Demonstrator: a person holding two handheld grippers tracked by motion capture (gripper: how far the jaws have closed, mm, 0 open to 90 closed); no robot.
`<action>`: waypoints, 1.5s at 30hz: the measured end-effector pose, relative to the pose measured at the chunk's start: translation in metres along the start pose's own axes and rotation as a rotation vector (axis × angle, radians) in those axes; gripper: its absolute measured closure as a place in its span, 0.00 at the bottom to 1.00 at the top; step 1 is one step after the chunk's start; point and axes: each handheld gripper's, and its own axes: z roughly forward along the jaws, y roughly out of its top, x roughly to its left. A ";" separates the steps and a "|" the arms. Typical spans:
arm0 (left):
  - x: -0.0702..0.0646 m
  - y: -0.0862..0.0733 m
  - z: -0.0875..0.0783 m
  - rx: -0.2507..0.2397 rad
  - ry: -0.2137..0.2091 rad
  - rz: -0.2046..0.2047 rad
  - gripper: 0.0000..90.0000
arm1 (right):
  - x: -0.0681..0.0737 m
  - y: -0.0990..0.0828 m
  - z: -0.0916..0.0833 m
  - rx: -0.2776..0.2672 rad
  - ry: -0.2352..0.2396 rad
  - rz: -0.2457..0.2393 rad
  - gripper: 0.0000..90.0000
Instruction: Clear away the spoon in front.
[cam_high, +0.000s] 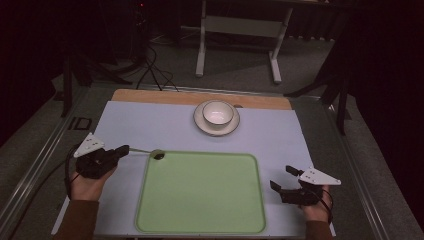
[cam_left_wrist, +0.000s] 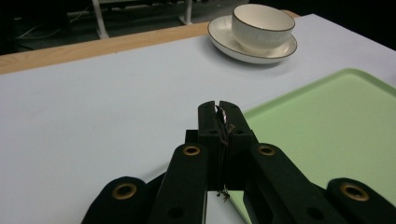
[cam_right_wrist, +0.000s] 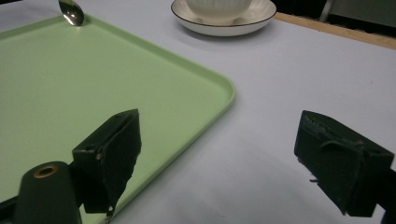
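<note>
Cup (cam_high: 217, 113) on saucer (cam_high: 202, 126), behind the tray (cam_high: 200, 227).

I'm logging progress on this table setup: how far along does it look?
Early. Done: nothing sits flat on the green tray yet. In hand: the left gripper is shut on a spoon, its bowl at the tray's corner. Left: the cup on its saucer untouched; right gripper open.

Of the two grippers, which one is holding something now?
The left gripper: its fingers are shut on the spoon handle at the tray corner. The right gripper is open, holding nothing.
</note>
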 end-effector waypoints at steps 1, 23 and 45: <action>0.000 0.000 0.000 0.002 0.003 -0.002 0.99 | 0.000 0.000 0.000 0.000 0.000 0.000 0.16; 0.002 0.033 0.058 -0.188 0.028 -0.016 0.97 | 0.000 0.000 0.001 0.006 0.001 0.002 0.16; -0.007 0.038 0.029 -0.047 -0.102 0.006 0.98 | 0.000 0.000 0.001 0.010 0.002 0.002 0.16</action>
